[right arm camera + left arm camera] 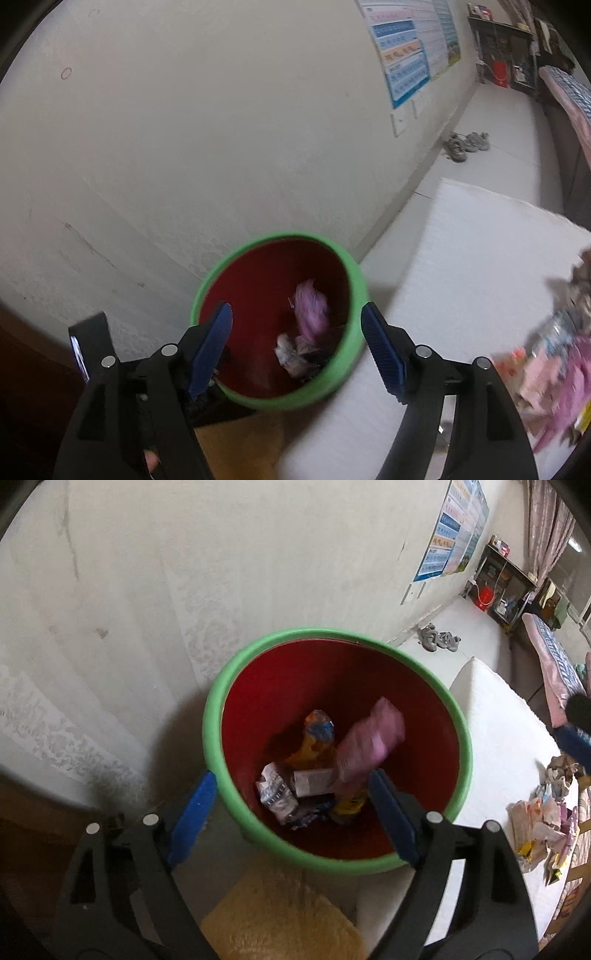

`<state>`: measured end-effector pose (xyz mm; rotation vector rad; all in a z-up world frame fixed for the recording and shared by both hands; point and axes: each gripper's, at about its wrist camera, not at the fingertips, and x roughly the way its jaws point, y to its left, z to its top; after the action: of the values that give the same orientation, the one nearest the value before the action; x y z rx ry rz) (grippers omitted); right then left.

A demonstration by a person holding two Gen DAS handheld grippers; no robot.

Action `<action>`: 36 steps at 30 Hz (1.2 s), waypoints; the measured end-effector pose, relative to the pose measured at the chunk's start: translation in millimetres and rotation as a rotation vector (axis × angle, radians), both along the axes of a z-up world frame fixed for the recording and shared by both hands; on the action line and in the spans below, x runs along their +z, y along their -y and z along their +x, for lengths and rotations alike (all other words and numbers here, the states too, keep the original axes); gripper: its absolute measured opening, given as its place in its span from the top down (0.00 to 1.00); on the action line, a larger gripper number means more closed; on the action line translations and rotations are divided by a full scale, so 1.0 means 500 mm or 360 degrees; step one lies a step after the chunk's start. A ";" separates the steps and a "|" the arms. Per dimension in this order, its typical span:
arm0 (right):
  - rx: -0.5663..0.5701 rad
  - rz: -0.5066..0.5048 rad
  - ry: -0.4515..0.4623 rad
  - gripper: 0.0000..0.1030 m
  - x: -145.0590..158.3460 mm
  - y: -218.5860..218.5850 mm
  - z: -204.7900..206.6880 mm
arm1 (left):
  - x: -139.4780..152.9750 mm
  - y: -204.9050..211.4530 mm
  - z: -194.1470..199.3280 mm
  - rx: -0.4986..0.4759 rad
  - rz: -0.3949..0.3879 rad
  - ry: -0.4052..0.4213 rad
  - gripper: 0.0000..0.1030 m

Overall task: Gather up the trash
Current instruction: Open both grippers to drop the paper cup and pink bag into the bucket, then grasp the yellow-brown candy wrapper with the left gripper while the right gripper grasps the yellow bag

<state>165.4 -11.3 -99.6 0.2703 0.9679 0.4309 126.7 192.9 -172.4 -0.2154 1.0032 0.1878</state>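
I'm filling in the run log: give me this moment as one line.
left gripper: open over bin | right gripper: open | pink wrapper: blurred inside bin | trash pile: on white mat

The bin (334, 746) has a wide open mouth, with trash (295, 786) only at the bottom. A pink wrapper (369, 744) sits in the opening at 3 o'clock. The wall (147, 590) blocks 12 o'clock. More litter (543, 812) lies on the white mat (498, 720) at 3 o'clock.
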 end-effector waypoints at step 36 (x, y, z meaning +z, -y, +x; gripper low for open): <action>-0.0961 -0.0196 -0.0406 0.59 -0.204 0.632 -0.227 | -0.009 0.392 -0.140 -0.0884 0.0079 -0.0005 0.15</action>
<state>51.8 -327.3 -201.8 0.4943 1.1000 -0.2206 56.8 -3.2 -176.7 0.1128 1.0242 -0.2927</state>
